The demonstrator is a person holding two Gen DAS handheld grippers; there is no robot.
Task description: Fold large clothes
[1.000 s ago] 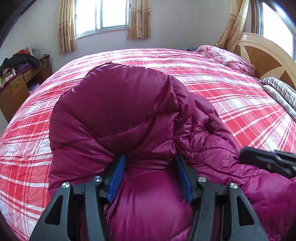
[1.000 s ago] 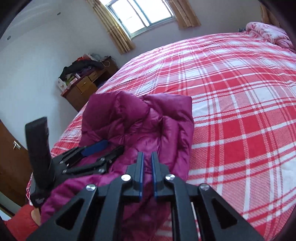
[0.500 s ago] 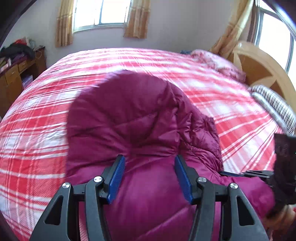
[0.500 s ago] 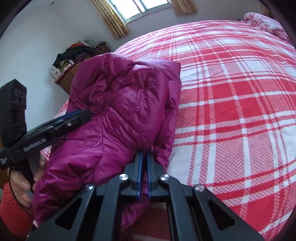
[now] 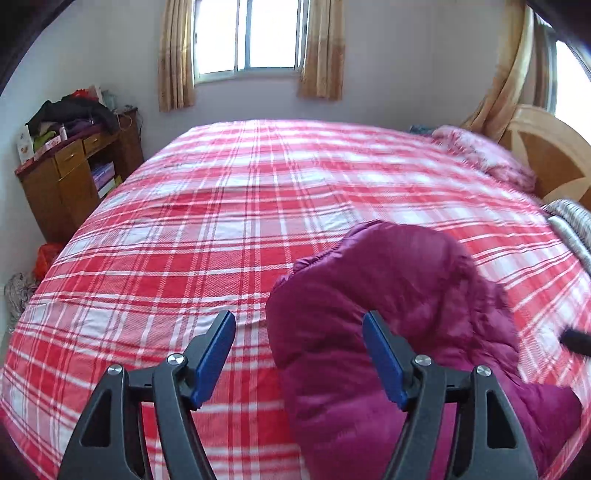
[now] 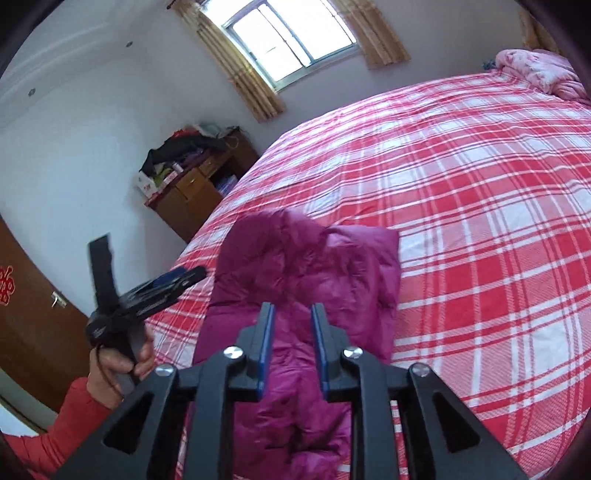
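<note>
Bedroom with a curtained window (image 5: pixel 255 35) on the far wall; a wooden dresser (image 5: pixel 70 177) heaped with clothes stands beside the bed (image 5: pixel 221 206), which carries a red-and-white plaid cover. A pink quilt (image 5: pixel 484 155) lies bunched near the headboard (image 5: pixel 550 147). The folded magenta down jacket (image 6: pixel 306 273) rests on the near part of the bed. Left wrist view: the left gripper (image 5: pixel 297 352) has just been opening; its jaws stand spread and clear of the jacket, whose edge lies below the gap. Right wrist view only: a hand (image 6: pixel 118 365) with a red sleeve (image 6: pixel 62 424) holds the left gripper raised beside the jacket, and a brown door (image 6: pixel 29 325) shows. The right gripper (image 6: pixel 291 336) has just been opening, its jaws slightly parted over the jacket, gripping nothing.
</note>
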